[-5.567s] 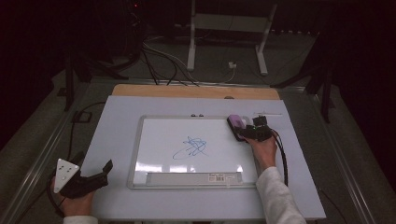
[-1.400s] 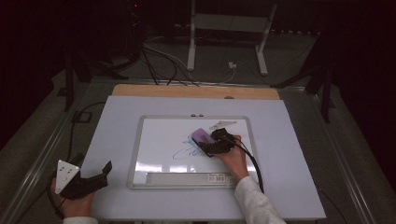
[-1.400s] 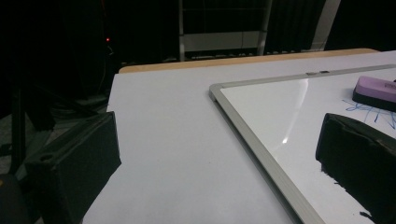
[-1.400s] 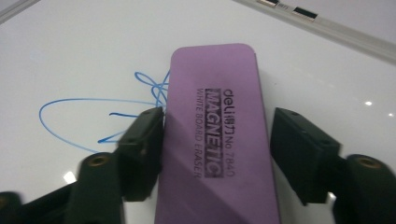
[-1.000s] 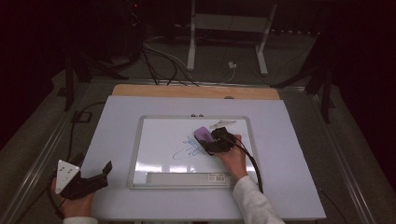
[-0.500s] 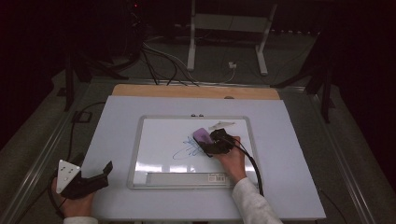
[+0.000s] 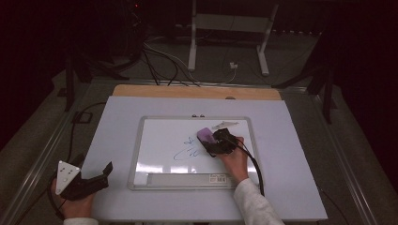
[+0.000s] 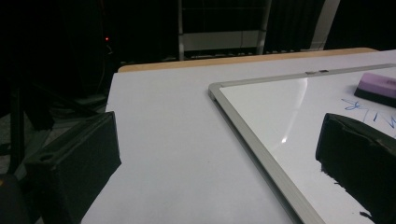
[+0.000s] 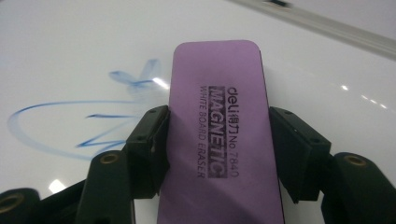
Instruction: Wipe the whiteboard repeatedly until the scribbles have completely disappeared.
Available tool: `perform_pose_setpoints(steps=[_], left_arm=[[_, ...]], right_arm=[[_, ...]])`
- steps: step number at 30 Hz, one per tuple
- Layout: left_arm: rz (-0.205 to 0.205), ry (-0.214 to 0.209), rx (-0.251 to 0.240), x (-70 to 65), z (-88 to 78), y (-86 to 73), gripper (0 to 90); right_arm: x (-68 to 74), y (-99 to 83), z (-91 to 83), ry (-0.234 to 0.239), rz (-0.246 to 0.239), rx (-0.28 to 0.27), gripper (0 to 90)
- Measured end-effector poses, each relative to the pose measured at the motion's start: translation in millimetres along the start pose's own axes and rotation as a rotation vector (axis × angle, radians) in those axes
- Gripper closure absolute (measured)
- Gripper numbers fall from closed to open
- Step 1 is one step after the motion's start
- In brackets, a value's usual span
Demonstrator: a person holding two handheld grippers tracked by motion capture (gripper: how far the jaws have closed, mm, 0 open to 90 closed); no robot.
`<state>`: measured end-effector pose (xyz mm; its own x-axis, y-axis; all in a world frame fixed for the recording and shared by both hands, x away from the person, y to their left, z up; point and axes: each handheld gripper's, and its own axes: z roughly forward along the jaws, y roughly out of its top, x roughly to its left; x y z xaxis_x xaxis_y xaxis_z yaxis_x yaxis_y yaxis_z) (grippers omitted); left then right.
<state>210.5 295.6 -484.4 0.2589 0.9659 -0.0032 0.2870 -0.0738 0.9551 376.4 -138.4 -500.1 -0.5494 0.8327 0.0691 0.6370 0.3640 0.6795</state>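
Purple eraser [image 7: 205, 135] sits on the whiteboard [image 7: 159, 140] in the high view, at the far right edge of the blue scribble [image 7: 187, 150], pinched in the right gripper [image 7: 217, 142]; the hand comes from the near right, so the pad lies flat on the ink, likely for wiping. The left gripper [image 7: 104, 172] rests on the pale surface [image 7: 291, 154] at the near left, well apart from the board, seemingly parked while the other works. A wooden strip [image 7: 197, 92] borders the far edge; beyond lie a dark floor, cables [image 7: 164, 61] and a grey stand [image 7: 230, 28].

From the left gripper view, the jaws stand spread with nothing between them, one over the bare surface [image 8: 163, 140], the other over the board's [image 8: 280, 107] corner. The eraser [image 8: 378, 86] lies far right, beside blue marks [image 8: 359, 105].

From the right gripper view, both pads press the eraser's [image 9: 217, 121] long sides, its printed face up. The scribble [image 9: 70, 121] lies to its left, partly smeared near the eraser, on the glossy board [image 9: 70, 46].
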Motion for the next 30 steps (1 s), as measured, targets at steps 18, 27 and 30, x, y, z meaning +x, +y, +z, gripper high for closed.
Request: perform_pose_setpoints(steps=[18,27,30], left_arm=[[-0.001,0.000,-0.003,-0.5,-0.1,0.2,0.7],[0.003,-0.001,0.000,-1.4,0.9,0.4,0.7],[0.004,-0.001,0.001,-1.8,1.3,0.4,0.7]], right_arm=[[18.1,-6.6,-5.1,0.035,-0.074,-0.001,41.7],[-4.5,-10.2,-10.5,-0.043,-0.002,-0.009,41.7],[6.3,-10.7,-9.3,-0.007,-0.029,-0.011,41.7]])
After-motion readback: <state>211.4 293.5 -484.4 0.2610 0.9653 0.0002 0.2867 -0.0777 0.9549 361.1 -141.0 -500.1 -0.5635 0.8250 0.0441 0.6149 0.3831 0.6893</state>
